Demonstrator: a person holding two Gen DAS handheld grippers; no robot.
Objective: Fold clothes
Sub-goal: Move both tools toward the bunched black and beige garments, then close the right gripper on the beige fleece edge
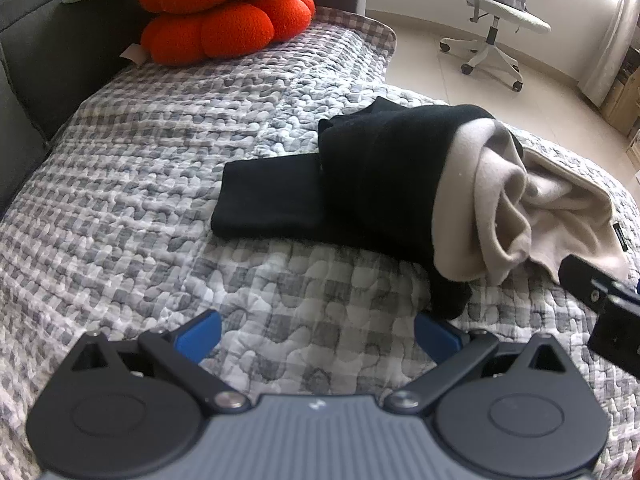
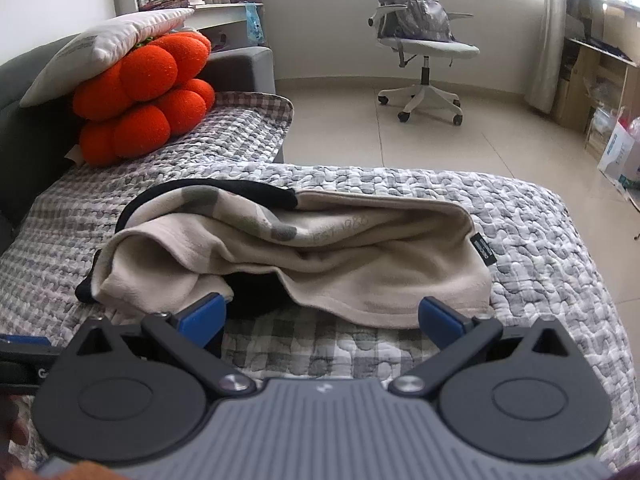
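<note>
The black-and-beige garment (image 1: 400,184) is lying crumpled on the bed (image 1: 140,168), right of the orange cushion (image 1: 224,12); it is looking soft, light and floppy. Both the left tool (image 1: 316,334) and right tool (image 2: 320,320) are gaping wide, holding nothing, so pinching the beige hem (image 2: 360,312) nearest the right tool is probably working best.

Left gripper (image 1: 318,334) jaws spread wide, holding nothing; right gripper (image 2: 322,318) likewise spread, unladen

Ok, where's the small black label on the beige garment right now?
In the right wrist view the black label sits on the beige garment's right edge, above the right gripper's right-hand finger.
</note>
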